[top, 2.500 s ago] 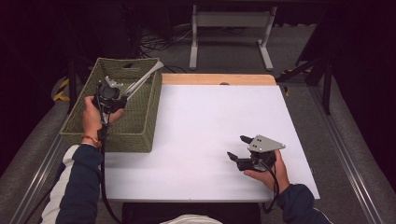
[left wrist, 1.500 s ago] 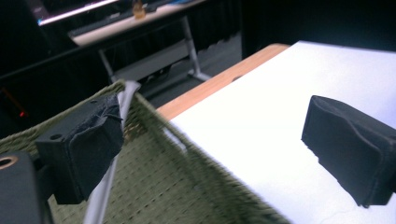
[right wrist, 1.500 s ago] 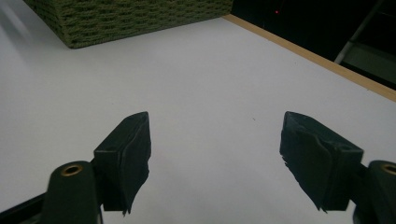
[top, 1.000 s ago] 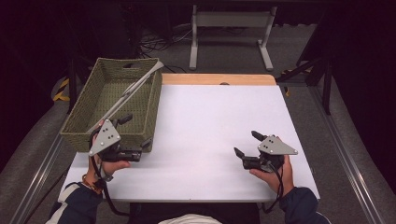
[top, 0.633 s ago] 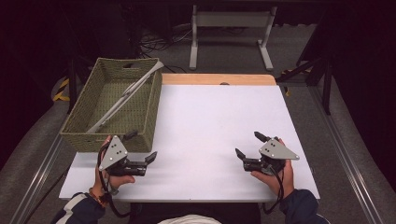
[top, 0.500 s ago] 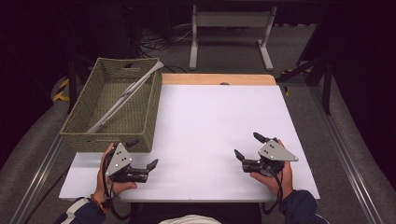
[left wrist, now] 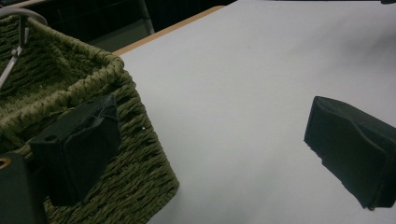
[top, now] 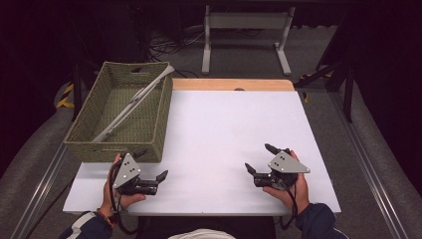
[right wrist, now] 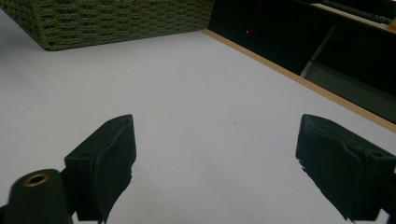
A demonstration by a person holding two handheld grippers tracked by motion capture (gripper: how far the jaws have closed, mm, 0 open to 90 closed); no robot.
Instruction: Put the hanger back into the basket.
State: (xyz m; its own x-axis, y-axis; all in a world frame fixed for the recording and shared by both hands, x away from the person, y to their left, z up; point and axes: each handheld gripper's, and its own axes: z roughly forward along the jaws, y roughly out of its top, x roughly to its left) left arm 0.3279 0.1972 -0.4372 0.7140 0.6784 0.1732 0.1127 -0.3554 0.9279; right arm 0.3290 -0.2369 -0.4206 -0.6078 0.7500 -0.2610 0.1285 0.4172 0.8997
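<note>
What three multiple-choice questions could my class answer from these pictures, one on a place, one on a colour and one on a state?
1. Where do the long grey tongs lie?
A. On the white tabletop
B. Inside the woven basket
C. Under the table

2. What colour is the basket?
A. Olive green
B. Red
C. Blue

3. How do the fingers of the left gripper stand?
A. Shut on the tongs
B. Shut on nothing
C. Open, holding nothing

Answers:
1 B: in the high view the tongs slant across the basket's inside, one end resting at its far rim.
2 A: the weave looks olive green in the high view and in both gripper views.
3 C: the left gripper view shows its fingers wide apart, with bare tabletop between them.
</note>
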